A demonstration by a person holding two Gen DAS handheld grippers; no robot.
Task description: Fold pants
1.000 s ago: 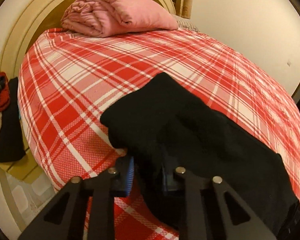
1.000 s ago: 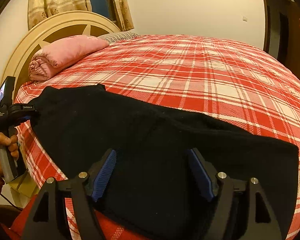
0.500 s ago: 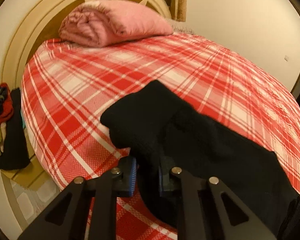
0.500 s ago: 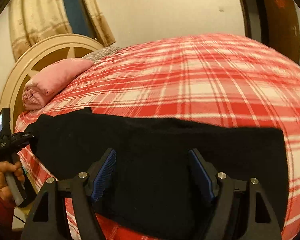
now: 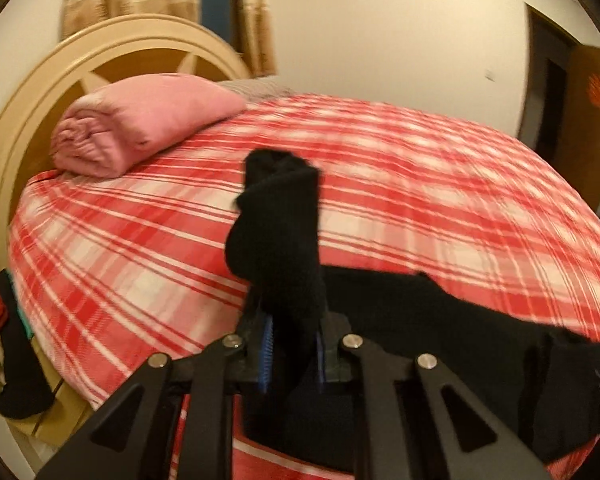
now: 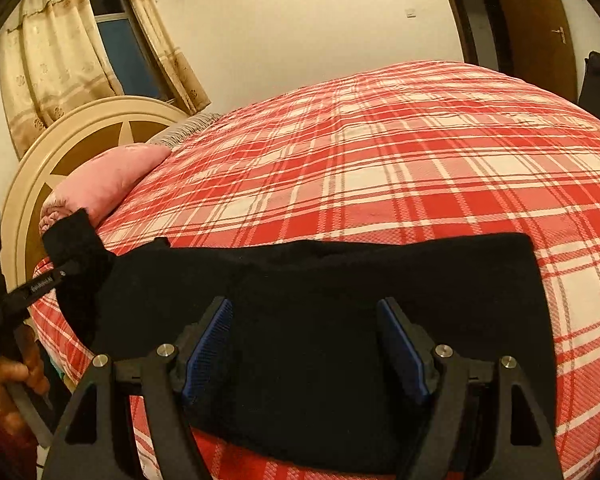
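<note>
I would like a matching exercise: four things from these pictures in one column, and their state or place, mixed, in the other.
Things:
1. left tongs
2. right tongs
3. pink blanket
4. black pants

States:
A. folded, by the headboard
B. open, above the cloth
C. one end lifted, the rest flat on the bed
D. shut on cloth

Pairs: 1-D, 2-B, 3-A, 4-C

Black pants (image 6: 320,320) of a soft knit fabric are laid lengthwise along the near edge of the bed (image 6: 420,168). One end (image 5: 278,236) is lifted off the bed near the headboard-side corner and stands upright, bunched into a narrow column. The other end is spread flat, its edge squared.
</note>
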